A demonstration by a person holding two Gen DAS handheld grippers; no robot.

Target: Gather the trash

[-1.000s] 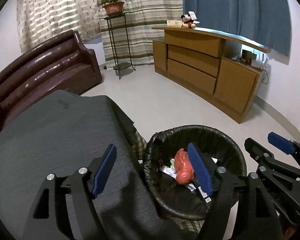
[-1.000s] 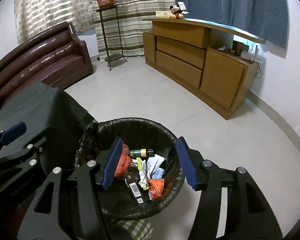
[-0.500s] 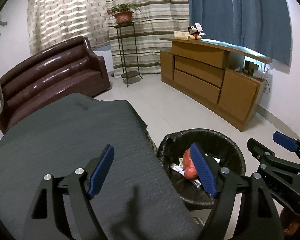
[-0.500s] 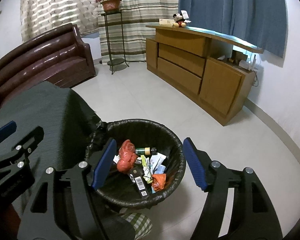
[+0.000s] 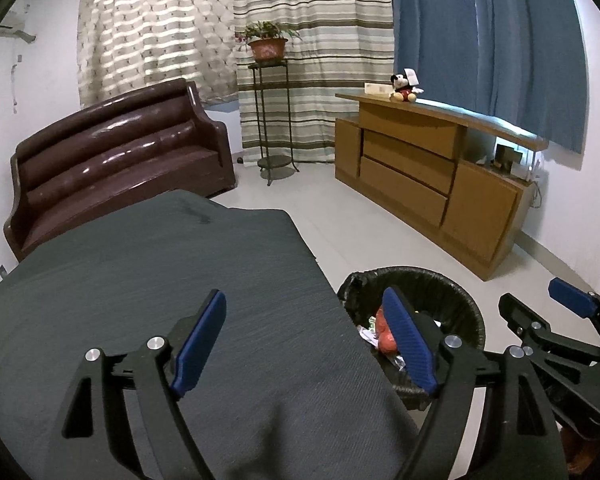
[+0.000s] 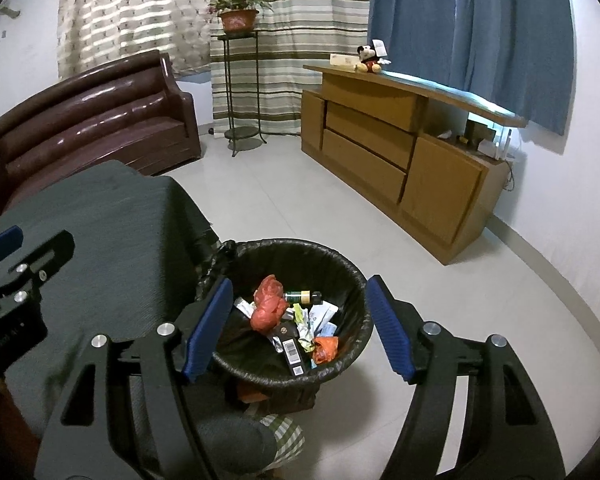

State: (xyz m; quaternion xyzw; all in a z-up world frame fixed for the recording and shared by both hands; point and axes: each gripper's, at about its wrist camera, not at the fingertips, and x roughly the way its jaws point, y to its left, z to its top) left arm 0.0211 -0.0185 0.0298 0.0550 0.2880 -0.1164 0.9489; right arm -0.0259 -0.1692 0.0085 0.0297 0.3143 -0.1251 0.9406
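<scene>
Right wrist view: trash bin (image 6: 342, 268) w/ black bag sits on the floor (image 6: 284, 200), just beside the dark cloth surface (image 6: 112, 232). Inside it: a red crumpled bag (image 6: 267, 304), a small green bottle (image 6: 302, 297), white wrappers (image 6: 322, 316), a black pack w/ barcode (image 6: 290, 346) & an orange scrap (image 6: 325, 349). Right tool (image 6: 300, 326) hangs over the bin, blue pads spread apart, nothing between them, touching no trash. Left tool (image 5: 304, 340) is above the surface edge, pads spread wide too, nothing pinched. Left wrist view shows the bin (image 5: 460, 292) partly hidden behind the surface (image 5: 160, 264) & tool. Farther off: brown sofa (image 6: 92, 116), plant stand (image 6: 240, 92), wood cabinet (image 6: 400, 148) w/ a mouse toy (image 6: 370, 56) on top, striped & blue curtains (image 6: 472, 20) behind.
</scene>
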